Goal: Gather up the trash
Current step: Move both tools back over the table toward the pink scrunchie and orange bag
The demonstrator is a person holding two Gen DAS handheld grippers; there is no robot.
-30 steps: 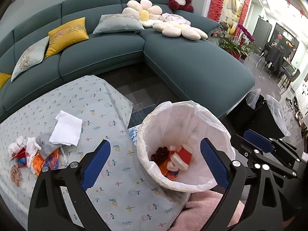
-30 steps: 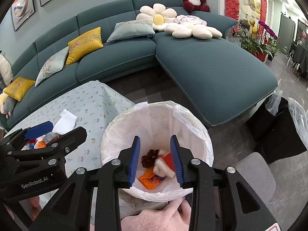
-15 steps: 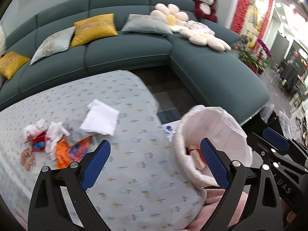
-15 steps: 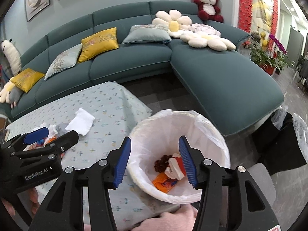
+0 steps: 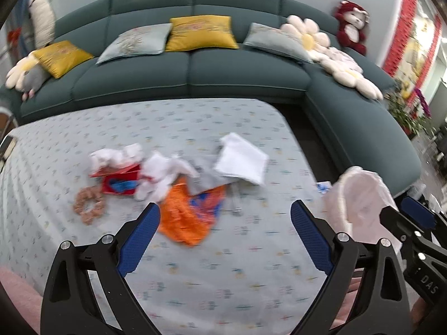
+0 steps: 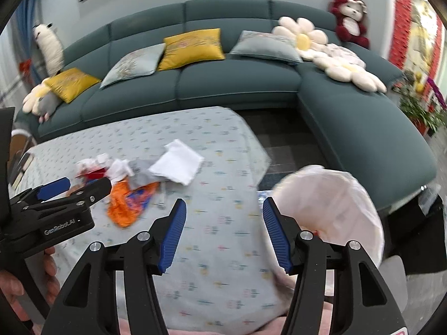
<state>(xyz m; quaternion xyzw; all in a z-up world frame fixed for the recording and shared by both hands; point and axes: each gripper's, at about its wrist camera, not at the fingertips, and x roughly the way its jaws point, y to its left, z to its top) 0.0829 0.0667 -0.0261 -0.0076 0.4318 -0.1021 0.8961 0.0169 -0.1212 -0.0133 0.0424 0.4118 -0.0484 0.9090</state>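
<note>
Trash lies in a pile on the patterned table (image 5: 195,279): an orange wrapper (image 5: 187,217), crumpled white tissues (image 5: 162,173), a red box (image 5: 120,181), a folded white napkin (image 5: 240,162) and a brownish ring (image 5: 88,208). My left gripper (image 5: 225,237) is open and empty, just short of the orange wrapper. My right gripper (image 6: 223,234) is open and empty over the table's right part, beside the white-lined bin (image 6: 335,203). The pile also shows in the right wrist view, with the orange wrapper (image 6: 128,203) and napkin (image 6: 176,164).
The bin (image 5: 360,198) stands off the table's right edge. A teal corner sofa (image 5: 223,67) with cushions and plush toys runs behind the table and down the right. A dark floor gap (image 6: 285,145) lies between table and sofa.
Both grippers have swung left, away from over the bin toward the trash pile on the table. The right gripper's jaws have opened wider. Nothing was picked up.
</note>
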